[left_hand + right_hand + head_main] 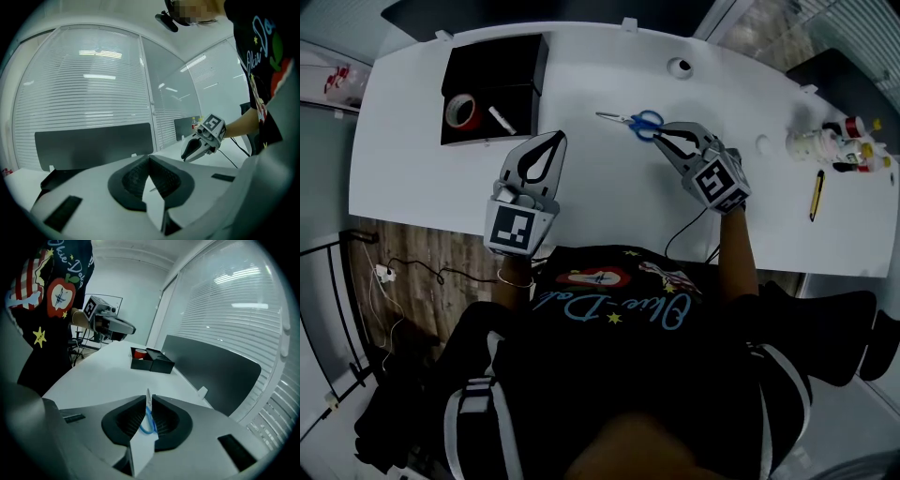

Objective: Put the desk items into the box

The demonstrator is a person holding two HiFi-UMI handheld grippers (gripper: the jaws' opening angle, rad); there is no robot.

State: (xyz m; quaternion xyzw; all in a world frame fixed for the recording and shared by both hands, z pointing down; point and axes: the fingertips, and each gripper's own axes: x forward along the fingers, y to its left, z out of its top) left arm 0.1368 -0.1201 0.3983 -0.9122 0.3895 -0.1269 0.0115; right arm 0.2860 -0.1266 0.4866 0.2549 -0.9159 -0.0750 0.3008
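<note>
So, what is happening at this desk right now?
A person is clearing a white desk into the black box, using a gripper in each hand. The right gripper is at the blue-handled scissors, its jaws slightly apart with a handle loop between them. The scissors lie on the desk, not lifted. The left gripper hovers empty near the box, jaws together. A red tape roll is already inside.
</note>
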